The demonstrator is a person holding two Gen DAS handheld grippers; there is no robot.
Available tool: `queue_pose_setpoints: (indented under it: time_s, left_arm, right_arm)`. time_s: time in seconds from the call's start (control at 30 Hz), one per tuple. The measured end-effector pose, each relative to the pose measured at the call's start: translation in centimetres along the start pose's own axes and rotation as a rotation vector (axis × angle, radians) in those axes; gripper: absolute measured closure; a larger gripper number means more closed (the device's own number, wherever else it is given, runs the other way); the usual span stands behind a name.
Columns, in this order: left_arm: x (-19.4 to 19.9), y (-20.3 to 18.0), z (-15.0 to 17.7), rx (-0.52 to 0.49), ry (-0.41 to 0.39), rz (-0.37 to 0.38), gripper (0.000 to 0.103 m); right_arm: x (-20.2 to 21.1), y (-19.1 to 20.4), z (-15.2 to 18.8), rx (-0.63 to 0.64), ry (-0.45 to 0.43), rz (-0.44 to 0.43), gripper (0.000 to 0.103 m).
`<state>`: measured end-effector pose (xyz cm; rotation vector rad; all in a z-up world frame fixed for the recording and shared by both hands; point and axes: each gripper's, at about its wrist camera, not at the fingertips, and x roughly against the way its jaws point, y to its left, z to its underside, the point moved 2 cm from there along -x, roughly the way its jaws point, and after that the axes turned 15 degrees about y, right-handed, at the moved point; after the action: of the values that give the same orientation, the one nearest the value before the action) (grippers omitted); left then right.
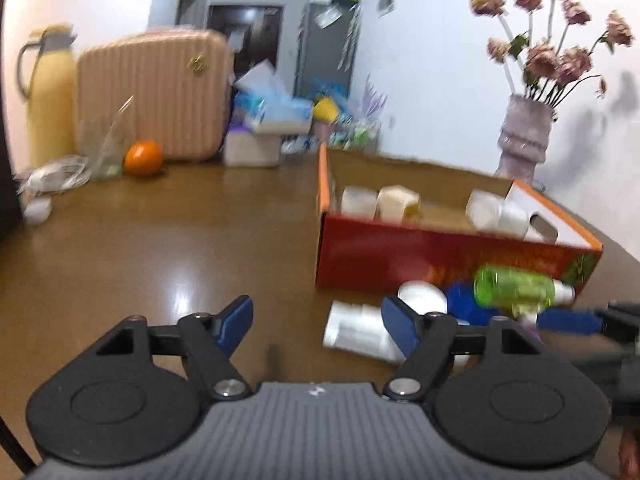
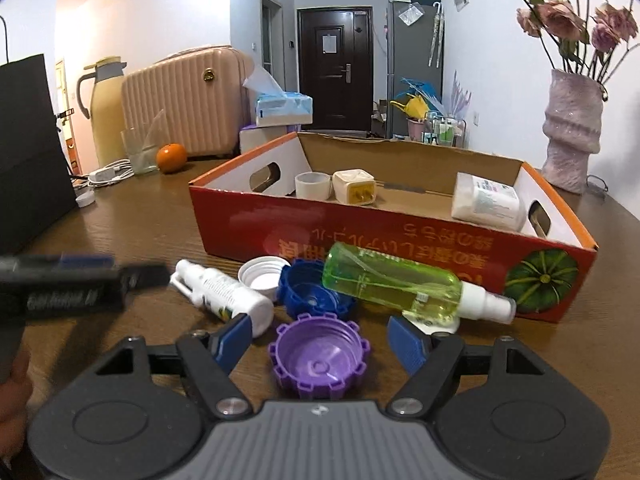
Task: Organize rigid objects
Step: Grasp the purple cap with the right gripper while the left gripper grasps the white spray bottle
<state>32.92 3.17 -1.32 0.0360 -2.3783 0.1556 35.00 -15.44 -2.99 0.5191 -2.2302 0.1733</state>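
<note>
My right gripper [image 2: 320, 338] is open, low over the table, with a purple cap [image 2: 320, 360] lying between its fingers, untouched. Just beyond lie a green spray bottle [image 2: 392, 284], a blue cap [image 2: 314, 294], a white cap [image 2: 260, 274] and a white spray bottle [image 2: 224, 292], all in front of the red cardboard box [image 2: 240, 220]. The box holds a white cup [image 2: 313, 186], a cream cube [image 2: 354, 187] and a white bottle [image 2: 488, 202]. My left gripper [image 1: 318, 322] is open over bare table, its right finger beside the white spray bottle [image 1: 360, 332].
The brown table [image 1: 160, 240] carries a pink suitcase [image 2: 184, 100], a yellow jug [image 2: 104, 108], an orange [image 2: 171, 157], a glass [image 2: 140, 152] and tissue boxes [image 2: 282, 110] at the back. A vase of flowers [image 2: 572, 140] stands at the back right, a black bag [image 2: 28, 152] at the left.
</note>
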Motion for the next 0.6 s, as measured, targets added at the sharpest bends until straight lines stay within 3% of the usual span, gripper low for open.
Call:
queue_pose_setpoints:
  time_s: [0.13, 0.23, 0.27, 0.43, 0.6]
  left_arm:
    - [-2.3, 0.0, -2.7, -0.036, 0.064, 0.188, 0.029]
    - [-3.7, -0.3, -2.8, -0.039, 0.125, 0.208, 0.072]
    - [-3.9, -0.3, -2.4, -0.042, 0.149, 0.208, 0.089]
    - [-1.5, 0.4, 1.0, -0.009, 0.173, 0.210, 0.089]
    - [2.4, -0.6, 5.2, -0.048, 0.185, 0.184, 0.089]
  right_arm:
    - [-0.6, 0.1, 0.4, -0.012, 0.030, -0.005, 0.033]
    - [-0.5, -0.2, 0.8, -0.041, 0.033, -0.017, 0.049]
    - [-0.3, -0.3, 1.0, -0.047, 0.034, -0.018, 0.049]
    - [1.1, -0.9, 2.7, -0.058, 0.029, 0.005, 0.049]
    - [2.7, -1.9, 4.5, -0.103, 0.021, 0.010, 0.049]
